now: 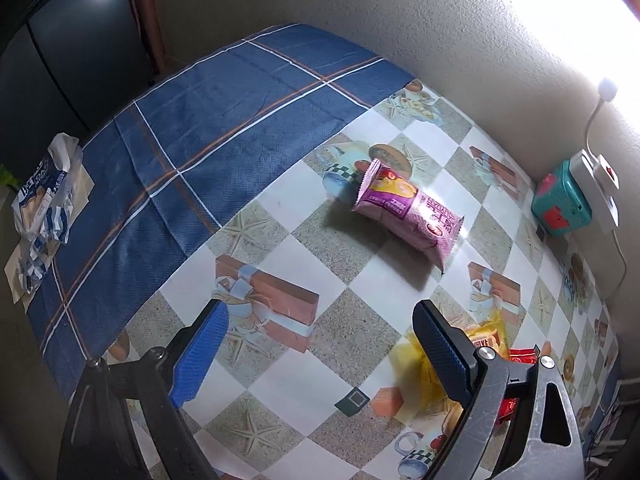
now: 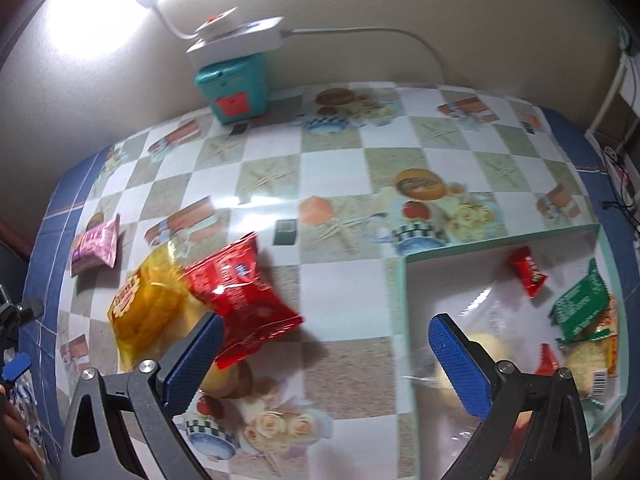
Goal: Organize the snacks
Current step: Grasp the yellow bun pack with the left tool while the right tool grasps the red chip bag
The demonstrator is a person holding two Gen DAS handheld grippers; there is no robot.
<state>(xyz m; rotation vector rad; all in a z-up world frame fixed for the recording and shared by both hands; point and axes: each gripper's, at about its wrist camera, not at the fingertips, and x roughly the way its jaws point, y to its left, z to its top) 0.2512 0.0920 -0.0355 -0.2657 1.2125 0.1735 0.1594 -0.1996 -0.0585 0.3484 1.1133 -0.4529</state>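
A pink snack packet (image 1: 408, 208) lies on the checked tablecloth, ahead of my left gripper (image 1: 324, 356). That gripper is open over bare cloth with nothing between its fingers. A yellow packet (image 1: 494, 334) and a red packet (image 1: 524, 356) peek out behind its right finger. In the right wrist view the red packet (image 2: 240, 292) leans on the yellow packet (image 2: 148, 304), and the pink packet (image 2: 96, 246) lies further left. My right gripper (image 2: 328, 364) is open and empty, its left finger close to the red packet. To its right, a pale green box (image 2: 404, 320) holds several snacks.
A teal case (image 2: 236, 88) carrying a white power strip (image 2: 240, 44) and cable stands by the back wall. A blue plaid cloth (image 1: 200, 120) covers the table's left end, where a crumpled blue-and-white wrapper (image 1: 44, 208) lies. A hand (image 2: 12, 420) shows at the lower left edge.
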